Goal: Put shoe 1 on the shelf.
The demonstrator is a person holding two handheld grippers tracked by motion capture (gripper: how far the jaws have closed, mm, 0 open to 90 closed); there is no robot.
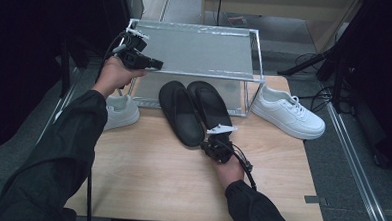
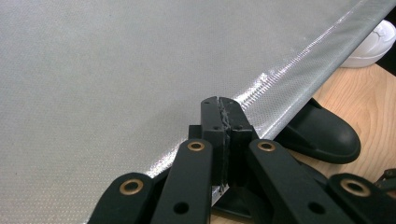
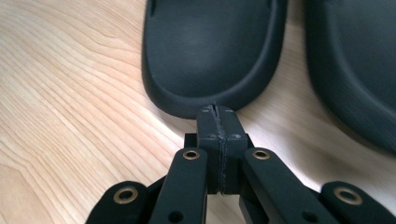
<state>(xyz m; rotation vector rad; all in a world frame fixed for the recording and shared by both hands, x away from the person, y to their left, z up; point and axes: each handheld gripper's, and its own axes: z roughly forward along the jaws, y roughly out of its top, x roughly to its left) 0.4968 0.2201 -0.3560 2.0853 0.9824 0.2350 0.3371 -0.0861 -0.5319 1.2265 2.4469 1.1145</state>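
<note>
Two black slippers (image 1: pixel 181 112) (image 1: pixel 210 103) lie side by side on the wooden table (image 1: pixel 146 178), toes under a low metal rack (image 1: pixel 201 48) with a grey fabric shelf. My right gripper (image 1: pixel 206 142) is shut and empty; its tip sits just at the heel of the left slipper (image 3: pixel 210 51), with the other slipper (image 3: pixel 355 60) to the right. My left gripper (image 1: pixel 156 64) is shut with nothing in it, held over the rack's front left corner. In the left gripper view its tip (image 2: pixel 220 101) hovers above the shelf fabric (image 2: pixel 116 93) near the front rail.
A white sneaker (image 1: pixel 289 114) stands on the table right of the rack, seen too in the left gripper view (image 2: pixel 373 42). Another white sneaker (image 1: pixel 121 111) sits left of the rack by my left sleeve. Bare wood stretches along the front of the table.
</note>
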